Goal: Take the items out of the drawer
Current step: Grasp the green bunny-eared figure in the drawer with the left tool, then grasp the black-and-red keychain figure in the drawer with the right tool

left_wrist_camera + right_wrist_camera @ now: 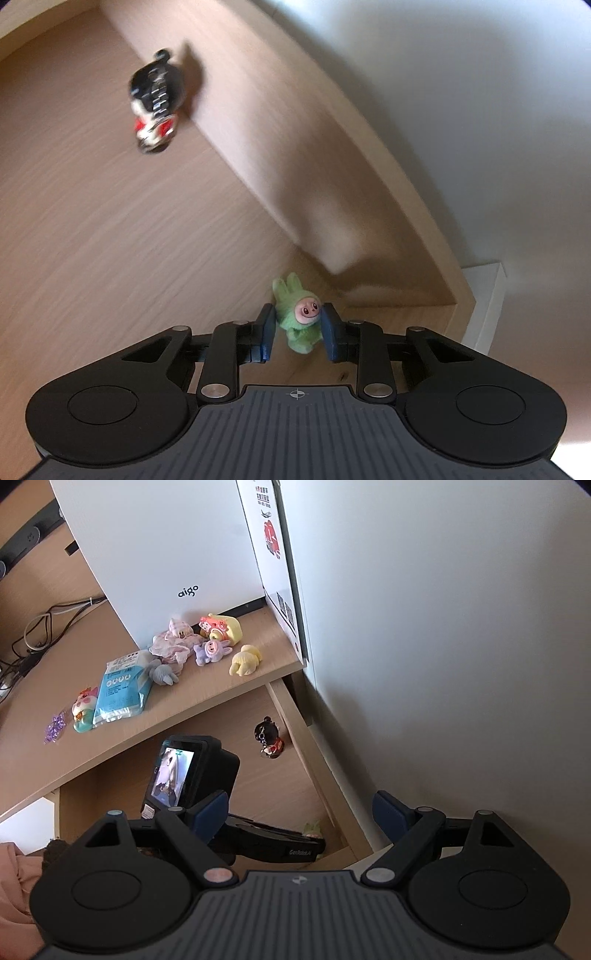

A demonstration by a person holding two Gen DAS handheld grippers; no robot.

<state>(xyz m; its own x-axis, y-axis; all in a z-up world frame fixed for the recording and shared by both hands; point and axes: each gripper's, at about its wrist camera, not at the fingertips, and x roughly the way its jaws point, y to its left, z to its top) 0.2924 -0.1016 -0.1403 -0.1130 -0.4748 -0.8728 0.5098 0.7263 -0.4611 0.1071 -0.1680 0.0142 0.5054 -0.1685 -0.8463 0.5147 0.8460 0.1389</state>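
In the left wrist view my left gripper (pixel 299 332) is down in the open wooden drawer (pixel 110 221), shut on a small green plush bunny (pixel 301 321) with a pink face. The bunny looks sharp while the drawer around it is blurred. A black and red keychain figure (pixel 157 101) lies farther in, against the drawer's side wall. The right wrist view shows the same figure (pixel 269 738) and the left tool's camera (pixel 192 775) inside the drawer, with a bit of green bunny (pixel 312 827) at its tip. My right gripper (pixel 301 805) hangs open above the drawer's front corner, holding nothing.
The desk top (pixel 192 709) above the drawer carries several small plush toys (pixel 212 651), a blue tissue pack (pixel 123 686) and a tall white box (pixel 166 554). A white wall (pixel 443 664) runs along the right. Cables (pixel 40 627) lie at far left; a pink sleeve (pixel 14 878) shows at bottom left.
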